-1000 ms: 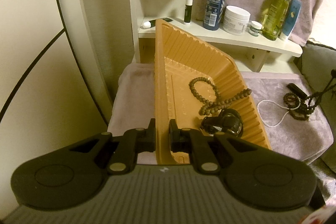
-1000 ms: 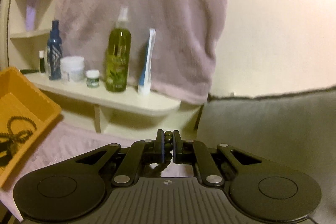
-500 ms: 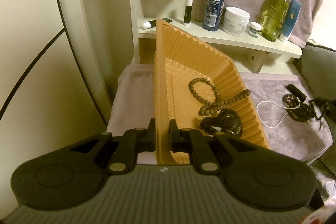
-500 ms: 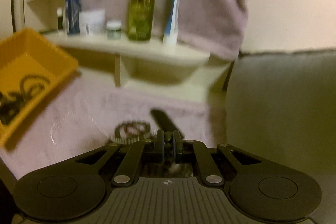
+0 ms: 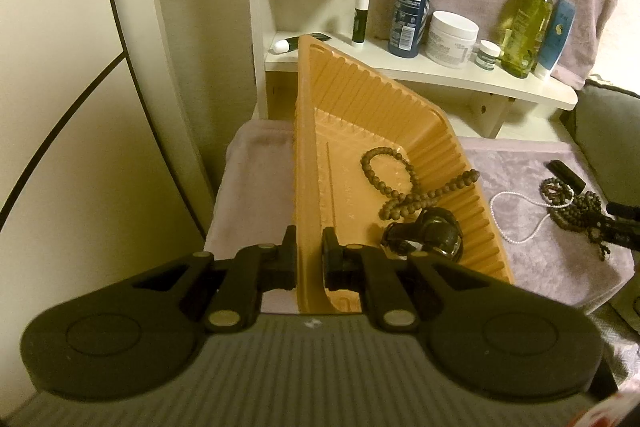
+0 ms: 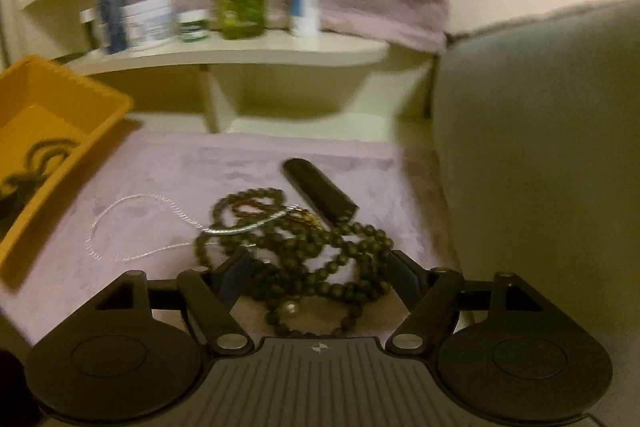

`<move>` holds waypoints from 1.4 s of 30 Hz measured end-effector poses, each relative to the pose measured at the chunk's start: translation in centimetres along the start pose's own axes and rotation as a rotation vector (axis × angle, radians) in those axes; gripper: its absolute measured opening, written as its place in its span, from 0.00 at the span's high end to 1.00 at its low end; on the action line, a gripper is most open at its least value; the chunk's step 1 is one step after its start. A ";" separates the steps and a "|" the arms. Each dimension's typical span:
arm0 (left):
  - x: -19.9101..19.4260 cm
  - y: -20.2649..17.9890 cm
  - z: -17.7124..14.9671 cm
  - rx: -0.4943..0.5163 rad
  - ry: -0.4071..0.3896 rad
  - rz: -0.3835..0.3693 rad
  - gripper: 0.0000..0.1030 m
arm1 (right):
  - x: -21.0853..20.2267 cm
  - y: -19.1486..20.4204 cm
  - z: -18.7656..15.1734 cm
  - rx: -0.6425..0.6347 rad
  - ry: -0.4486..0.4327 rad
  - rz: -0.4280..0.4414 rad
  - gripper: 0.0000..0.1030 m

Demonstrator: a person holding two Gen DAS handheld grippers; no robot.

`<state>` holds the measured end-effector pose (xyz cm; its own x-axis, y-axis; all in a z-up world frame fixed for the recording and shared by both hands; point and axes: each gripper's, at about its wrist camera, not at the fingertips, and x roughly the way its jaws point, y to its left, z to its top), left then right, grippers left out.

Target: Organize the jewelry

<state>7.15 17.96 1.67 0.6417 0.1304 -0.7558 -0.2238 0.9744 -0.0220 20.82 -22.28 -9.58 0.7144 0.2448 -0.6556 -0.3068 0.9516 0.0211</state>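
My left gripper is shut on the near rim of the orange ribbed tray, holding it tilted up on the purple cloth. Inside the tray lie a brown bead bracelet and a dark watch. In the right wrist view my right gripper hangs low over the cloth with its jaws opening. A dark bead necklace lies heaped between them, and the pads do not press on it. A thin white chain and a black bar-shaped piece lie just beyond.
A cream shelf behind the cloth carries a blue spray bottle, a white jar, a green bottle and a tube. A grey cushion rises at the right. A pale wall stands at the left.
My right gripper came down from shelf height to the cloth and its jaws spread apart, letting go of the dark beads it pinched. The left gripper and tray have not moved.
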 end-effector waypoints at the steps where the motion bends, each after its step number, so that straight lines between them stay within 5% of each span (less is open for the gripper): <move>1: 0.0 0.0 0.0 -0.001 0.001 -0.001 0.90 | 0.3 -0.6 0.1 0.052 0.001 0.016 0.28; 6: 0.0 0.0 0.0 -0.002 0.001 0.000 0.90 | 1.1 -1.2 0.1 0.121 0.019 0.012 0.32; 10: 0.1 0.0 0.0 0.000 0.001 0.002 0.90 | 0.5 -1.0 0.1 0.128 0.010 0.057 0.67; 15: 0.0 0.0 0.0 -0.001 0.000 0.001 0.90 | -0.7 -0.5 0.1 0.128 -0.019 0.059 0.93; 27: -0.1 -0.1 -0.1 0.001 -0.005 -0.004 0.90 | -6.9 0.6 3.8 -0.030 -0.215 0.021 0.93; 42: -0.1 0.0 0.0 -0.001 -0.011 -0.011 0.90 | -13.4 5.2 10.0 -0.185 -0.446 0.097 0.93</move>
<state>7.08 17.94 1.76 0.6522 0.1218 -0.7482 -0.2175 0.9756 -0.0308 15.96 -18.70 6.89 0.8643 0.4246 -0.2695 -0.4626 0.8815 -0.0947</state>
